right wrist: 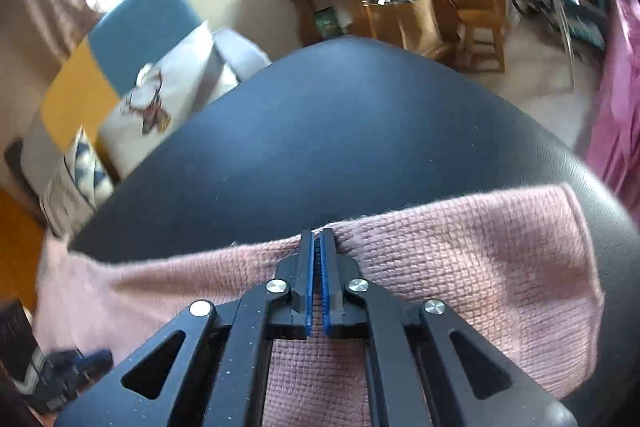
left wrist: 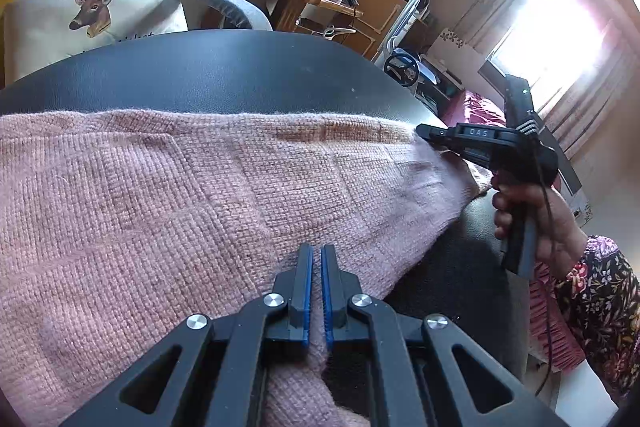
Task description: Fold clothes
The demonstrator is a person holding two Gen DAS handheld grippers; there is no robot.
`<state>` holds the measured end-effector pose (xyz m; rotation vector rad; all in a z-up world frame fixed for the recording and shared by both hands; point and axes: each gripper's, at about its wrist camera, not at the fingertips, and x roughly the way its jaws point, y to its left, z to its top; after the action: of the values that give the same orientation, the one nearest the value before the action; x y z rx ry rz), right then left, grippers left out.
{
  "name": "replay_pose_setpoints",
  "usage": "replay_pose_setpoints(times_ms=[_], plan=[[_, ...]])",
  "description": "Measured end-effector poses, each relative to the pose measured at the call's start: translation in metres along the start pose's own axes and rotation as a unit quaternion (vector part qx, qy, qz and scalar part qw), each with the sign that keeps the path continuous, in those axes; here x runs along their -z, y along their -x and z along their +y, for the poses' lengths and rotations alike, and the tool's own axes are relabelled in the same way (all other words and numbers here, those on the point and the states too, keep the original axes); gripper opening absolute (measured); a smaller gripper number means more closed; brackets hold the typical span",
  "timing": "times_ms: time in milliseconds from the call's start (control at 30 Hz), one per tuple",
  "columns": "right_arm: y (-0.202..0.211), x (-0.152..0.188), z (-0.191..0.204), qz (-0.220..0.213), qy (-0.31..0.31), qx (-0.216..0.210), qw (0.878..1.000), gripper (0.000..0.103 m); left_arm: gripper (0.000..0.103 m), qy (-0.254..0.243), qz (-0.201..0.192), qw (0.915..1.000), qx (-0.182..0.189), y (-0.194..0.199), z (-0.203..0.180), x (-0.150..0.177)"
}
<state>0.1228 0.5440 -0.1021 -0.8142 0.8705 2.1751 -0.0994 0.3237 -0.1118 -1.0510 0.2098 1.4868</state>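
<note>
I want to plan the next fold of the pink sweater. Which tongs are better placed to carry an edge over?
Probably the right tongs. They are shut on the far edge of the pink sweater, by its corner. The left tongs grip a bunch at the near edge, lower down.

The left gripper (left wrist: 316,255) pinches a pink knit sweater (left wrist: 180,187) (spread flat) on the black tabletop (left wrist: 240,67); the right gripper (left wrist: 420,131) clamps its far corner.
</note>
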Motion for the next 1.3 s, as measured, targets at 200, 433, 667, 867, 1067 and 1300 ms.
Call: replay_pose_setpoints(times_ms=[200,433,667,867,1067,1300], plan=[[0.030,0.014,-0.005,-0.024,-0.044,-0.044,0.998,0.005,0.004,-0.005,0.004,0.9999,-0.009,0.001,-0.003,-0.001],[0.068,0.060,0.023,-0.014,0.063,-0.017,0.998,0.005,0.004,-0.103,0.015,0.9940,-0.035,-0.025,-0.080,-0.034],[0.057,0.067,0.018,-0.013,0.054,-0.023,0.998,0.005,0.005,-0.254,0.039,0.9642,-0.066,-0.102,-0.175,-0.066],[0.051,0.075,0.016,-0.002,0.049,-0.047,0.998,0.005,0.005,-0.187,0.056,0.9786,-0.065,-0.140,-0.158,-0.097],[0.049,0.084,0.019,0.018,0.068,-0.026,0.997,0.004,0.007,-0.184,0.044,0.9814,-0.029,-0.147,-0.135,-0.101],[0.055,0.098,0.018,0.007,0.078,-0.004,0.997,0.002,0.007,-0.133,0.037,0.9901,0.023,-0.146,-0.116,-0.102]])
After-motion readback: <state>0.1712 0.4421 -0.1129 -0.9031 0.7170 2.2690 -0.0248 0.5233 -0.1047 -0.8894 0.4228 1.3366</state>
